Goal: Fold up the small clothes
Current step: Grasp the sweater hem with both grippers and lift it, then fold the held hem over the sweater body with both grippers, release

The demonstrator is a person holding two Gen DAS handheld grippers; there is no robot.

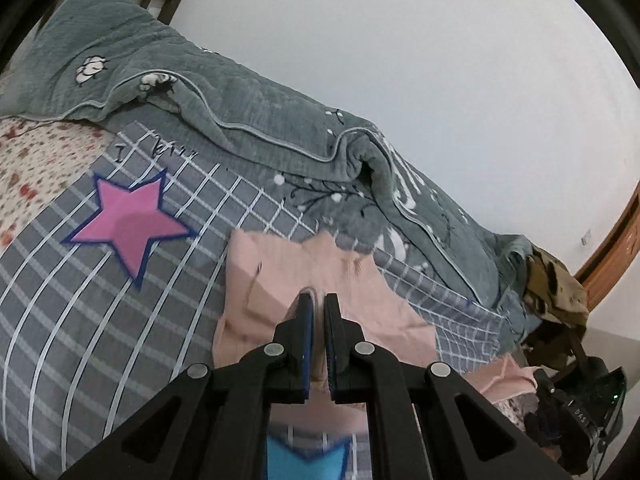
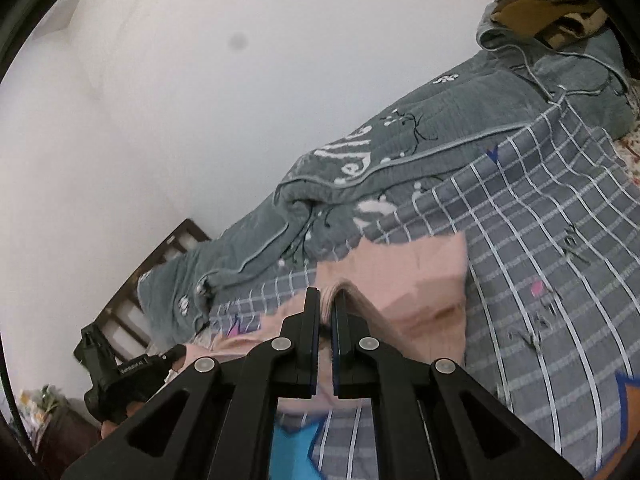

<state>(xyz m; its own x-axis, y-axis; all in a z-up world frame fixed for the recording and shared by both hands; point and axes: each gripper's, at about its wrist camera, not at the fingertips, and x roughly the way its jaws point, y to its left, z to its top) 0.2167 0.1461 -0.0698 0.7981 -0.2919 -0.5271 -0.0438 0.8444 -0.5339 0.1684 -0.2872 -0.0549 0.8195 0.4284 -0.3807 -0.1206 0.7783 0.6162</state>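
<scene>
Gripping the pink garment (image 1: 276, 280) with both claws: we see the left gripper (image 1: 318, 300) clamped down, jaws nearly together, with a fold of pink cloth pinched between the pads. Same for the right gripper (image 2: 328, 296), jaws closed on a bunched pink edge at the tips. From each claw the fabric hangs forward and down, so the garment sits right at and just beyond the fingertips, spread out ahead of them over the grey checked sheet (image 1: 80, 320). In the left wrist view the right gripper shows at the lower right edge; in the right wrist view the left one shows at the lower left, so we hold the cloth at two separate points. Farther out on the sheet: a pink star print (image 1: 128, 220) to the left of the garment, and a blue print (image 1: 304, 456) beneath the claws. Beyond that a grey-green quilt (image 1: 240, 112) is bunched along the white wall (image 1: 400, 40).
</scene>
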